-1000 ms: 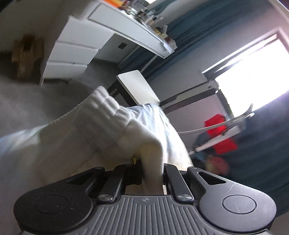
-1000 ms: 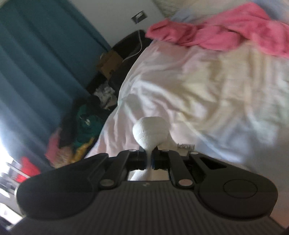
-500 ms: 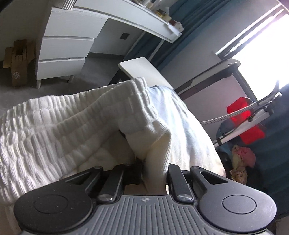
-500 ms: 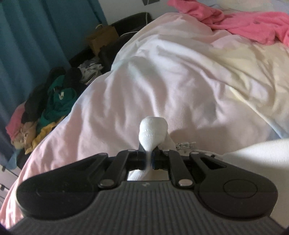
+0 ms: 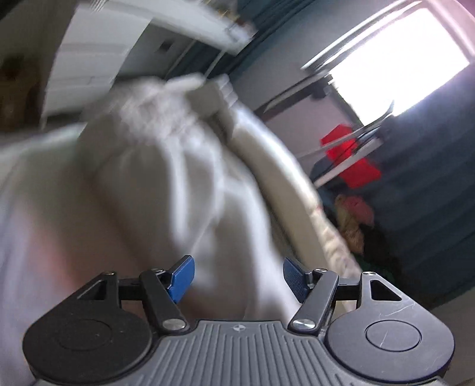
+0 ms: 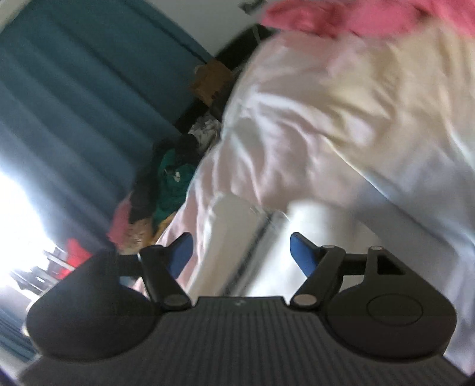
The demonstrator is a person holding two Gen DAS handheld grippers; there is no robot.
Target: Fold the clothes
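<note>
Left wrist view, gripper: the left gripper (image 5: 237, 277) is released, its jaws opening, blue pads (image 5: 181, 277) clear of the cloth.
Left wrist view, garment: a white knitted garment (image 5: 154, 178), blurred, lies heaped just ahead of the gripper and between the spread jaws, on the bed (image 5: 299, 190).
Left wrist view, background: a white chest of drawers (image 5: 89, 65) far ahead to the left; a bright window (image 5: 397, 59) and a red object (image 5: 350, 160) to the right.
Right wrist view, gripper: the right gripper (image 6: 241, 252) is released, jaws opening.
Right wrist view, garment: a white fold of the garment (image 6: 234, 225) sits between the jaws, untouched by the pads, on the pale bedsheet (image 6: 326, 118).
Right wrist view, background: pink cloth (image 6: 341, 14) far ahead; teal curtain (image 6: 74, 104) and a clothes pile (image 6: 166, 184) to the left.
</note>
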